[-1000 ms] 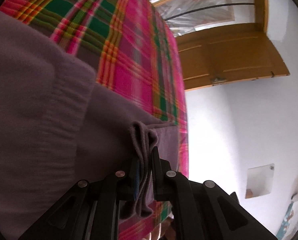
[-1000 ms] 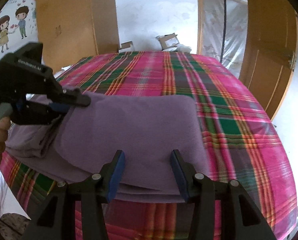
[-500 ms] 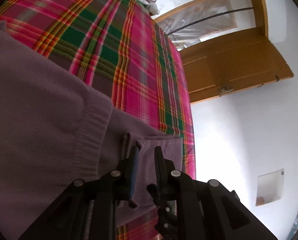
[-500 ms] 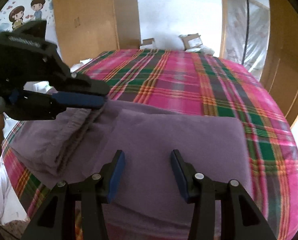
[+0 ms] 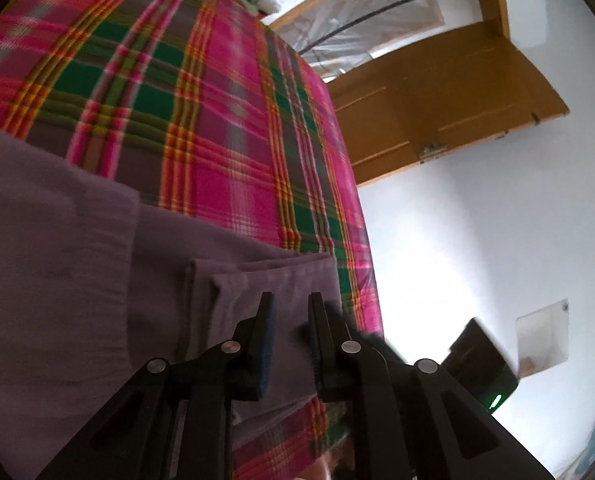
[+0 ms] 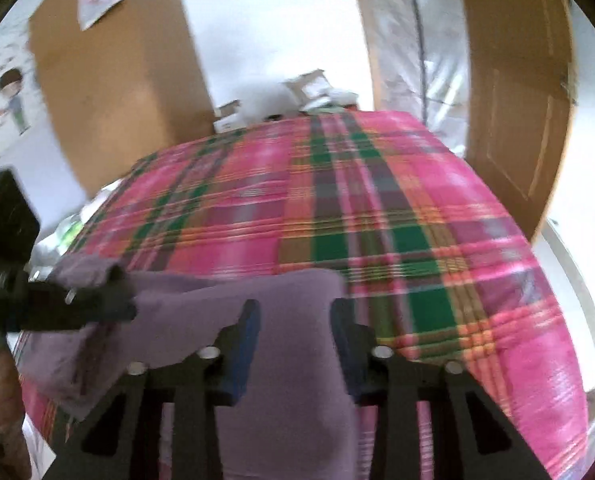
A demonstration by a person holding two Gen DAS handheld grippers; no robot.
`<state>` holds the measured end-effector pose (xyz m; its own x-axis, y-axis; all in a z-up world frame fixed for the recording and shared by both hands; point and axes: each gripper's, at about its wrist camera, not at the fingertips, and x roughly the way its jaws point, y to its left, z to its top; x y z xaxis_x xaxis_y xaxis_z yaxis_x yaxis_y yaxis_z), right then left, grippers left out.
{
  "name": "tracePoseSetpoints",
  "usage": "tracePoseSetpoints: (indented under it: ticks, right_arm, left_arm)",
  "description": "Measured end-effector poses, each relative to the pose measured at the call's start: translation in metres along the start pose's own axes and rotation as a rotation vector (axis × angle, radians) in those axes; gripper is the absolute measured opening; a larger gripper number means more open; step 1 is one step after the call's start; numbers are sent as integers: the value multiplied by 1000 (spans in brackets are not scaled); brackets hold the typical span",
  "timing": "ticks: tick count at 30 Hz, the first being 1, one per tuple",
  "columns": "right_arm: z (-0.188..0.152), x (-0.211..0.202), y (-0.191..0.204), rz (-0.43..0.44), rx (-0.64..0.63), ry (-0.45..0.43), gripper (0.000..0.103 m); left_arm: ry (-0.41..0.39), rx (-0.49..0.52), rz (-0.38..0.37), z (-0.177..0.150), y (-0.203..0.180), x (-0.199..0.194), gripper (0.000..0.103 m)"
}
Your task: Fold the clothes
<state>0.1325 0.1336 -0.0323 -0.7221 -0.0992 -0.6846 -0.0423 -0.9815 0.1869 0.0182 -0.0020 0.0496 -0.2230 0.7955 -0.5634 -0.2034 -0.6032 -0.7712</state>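
Two black two-finger grippers work over one soft purple knit garment [image 5: 77, 280], which lies folded on the near part of a bed covered in a pink, green and orange plaid blanket [image 5: 217, 120]. Far left in the right wrist view, a hand [image 6: 1, 400] grips the handle of the left gripper [image 6: 125, 300], whose tip reaches in over the garment's bunched left edge [image 6: 85, 272]. That view is smeared by motion, so whether the tip touches the cloth there is hard to say. In the left wrist view the left gripper [image 5: 290, 304] hangs above the layered corner of the garment [image 5: 257, 276], its blue-padded fingers [image 5: 266, 320] a narrow gap apart with nothing between them, only cloth visible beyond. A ribbed band [image 5: 113, 248] runs down the garment just left of that corner. Moving right, the right gripper [image 6: 295, 312] sits over the broad flat panel of the garment [image 6: 289, 400], its jaws spread wide and holding nothing, the purple fabric filling the space beneath. Further right the plaid blanket [image 6: 417, 240] runs bare to the bed's edge, and a brown wooden door [image 6: 513, 100] stands against the white wall.
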Motion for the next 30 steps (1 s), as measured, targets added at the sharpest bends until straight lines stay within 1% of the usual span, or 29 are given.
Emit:
tracePoseSetpoints:
  ticks: [2, 3, 5, 8, 11, 16, 19, 26, 29, 30]
  right_arm:
    - [5, 7, -5, -7, -5, 19, 30]
    - [6, 12, -5, -7, -11, 28, 25]
    - [9, 23, -6, -4, -17, 51, 22]
    - [13, 42, -7, -32, -4, 90, 22]
    - [14, 51, -7, -58, -5, 107, 22]
    - [16, 54, -7, -59, -11, 116, 22]
    - [17, 56, -8, -59, -14, 122, 22]
    - [20, 60, -9, -59, -21, 135, 22]
    - [19, 53, -9, -67, -8, 137, 22]
    - [18, 46, -6, -74, -15, 117, 22]
  left_arm:
    - [24, 29, 3, 6, -6, 17, 15]
    - [46, 40, 4, 5, -7, 22, 15]
    - [77, 43, 25, 3, -5, 30, 15]
    - [86, 16, 49, 2, 3, 34, 15]
    - [77, 2, 79, 7, 9, 36, 15]
    - [92, -36, 86, 10, 21, 42, 15]
    - [104, -31, 98, 7, 18, 39, 15]
    - [108, -51, 99, 11, 19, 41, 15]
    - [105, -43, 108, 9, 18, 40, 16]
    - [104, -38, 113, 9, 18, 40, 16]
